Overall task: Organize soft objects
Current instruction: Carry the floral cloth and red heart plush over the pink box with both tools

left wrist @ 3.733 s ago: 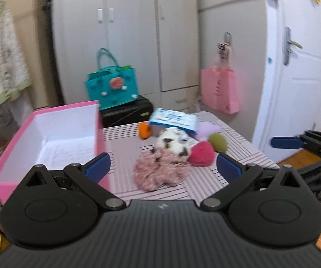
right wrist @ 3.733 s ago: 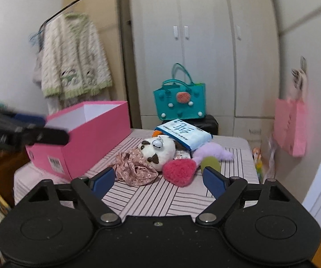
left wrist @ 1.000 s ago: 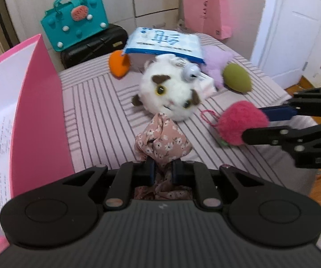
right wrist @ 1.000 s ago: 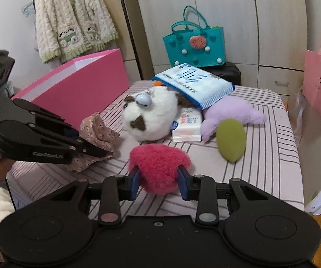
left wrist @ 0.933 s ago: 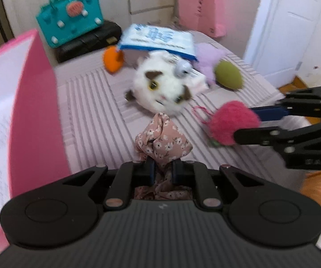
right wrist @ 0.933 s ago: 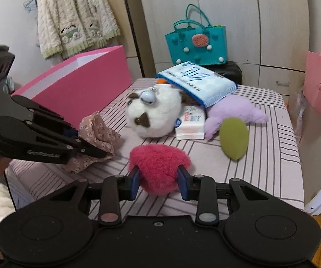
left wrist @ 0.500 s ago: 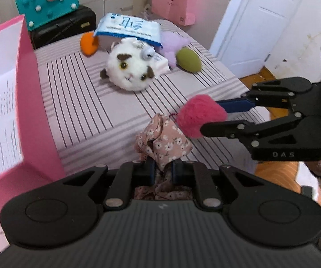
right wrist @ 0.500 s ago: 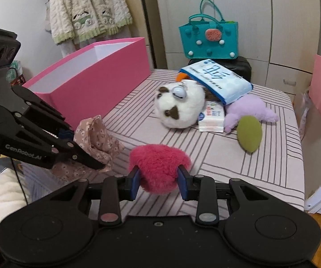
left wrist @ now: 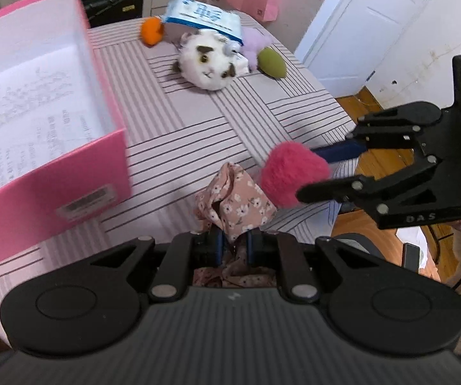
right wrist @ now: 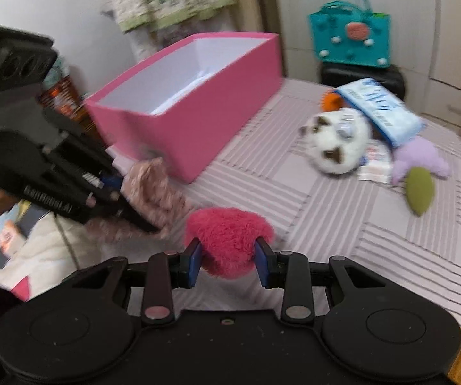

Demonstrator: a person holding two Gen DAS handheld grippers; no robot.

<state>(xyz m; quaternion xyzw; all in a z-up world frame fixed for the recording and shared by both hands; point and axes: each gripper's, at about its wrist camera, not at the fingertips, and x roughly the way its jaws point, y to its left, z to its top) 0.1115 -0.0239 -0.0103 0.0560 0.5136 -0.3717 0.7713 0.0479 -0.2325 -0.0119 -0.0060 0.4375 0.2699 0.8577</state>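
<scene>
My left gripper (left wrist: 233, 240) is shut on a pink floral cloth (left wrist: 237, 200), held above the near edge of the striped table (left wrist: 198, 122). My right gripper (right wrist: 229, 258) is shut on a fluffy red heart plush (right wrist: 229, 235), which hangs just right of the cloth (right wrist: 148, 186) in the air. In the left wrist view the heart plush (left wrist: 291, 173) and the right gripper (left wrist: 314, 173) reach in from the right. The open pink box (left wrist: 47, 102) stands at the table's left side, white inside. A white plush animal (left wrist: 206, 59) lies further back.
Behind the white plush lie an orange ball (left wrist: 151, 30), a blue-white tissue pack (left wrist: 203, 16), a purple plush (left wrist: 254, 41) and an olive green pad (left wrist: 270, 62). A teal bag (right wrist: 350, 37) on a black case stands beyond the table. A white door (left wrist: 352, 25) is at the right.
Both grippers have lifted and drawn back toward the near table edge with the cloth and the heart plush. The pink box now sits closer in both views.
</scene>
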